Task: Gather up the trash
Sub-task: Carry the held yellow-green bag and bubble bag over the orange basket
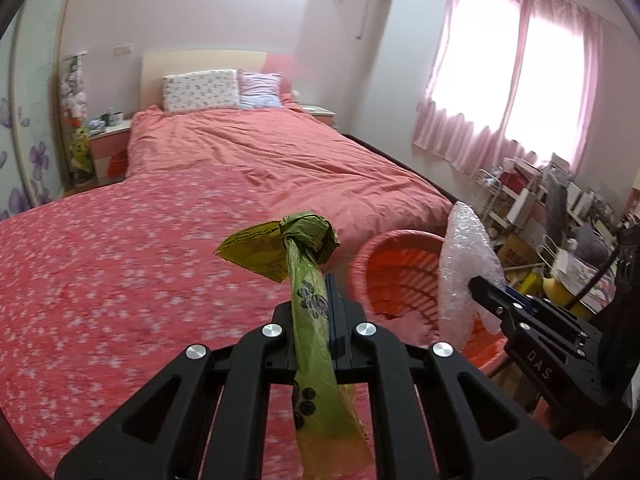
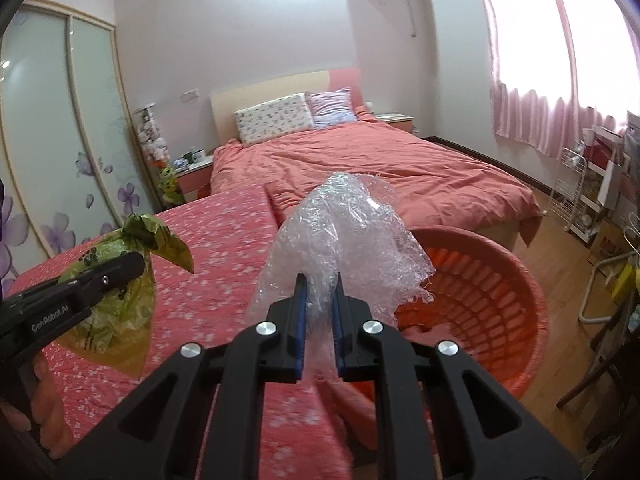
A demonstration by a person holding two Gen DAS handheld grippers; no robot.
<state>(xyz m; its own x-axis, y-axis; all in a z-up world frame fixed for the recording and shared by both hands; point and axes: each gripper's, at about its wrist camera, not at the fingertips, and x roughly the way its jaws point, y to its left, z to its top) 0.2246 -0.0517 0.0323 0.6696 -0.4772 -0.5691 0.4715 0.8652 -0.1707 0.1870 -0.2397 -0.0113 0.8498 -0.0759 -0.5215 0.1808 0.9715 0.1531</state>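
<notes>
We carry the knotted green bag pinched in our left gripper and the bubble wrap clamped in our right gripper, beside the orange basket. Released early, the light wrap could drift onto the bed.

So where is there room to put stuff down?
The floral tablecloth is bare ahead of the left claw, and the pink bed is bare below its pillows. The orange basket looks mostly empty. The shelves under the curtain are crowded.
</notes>
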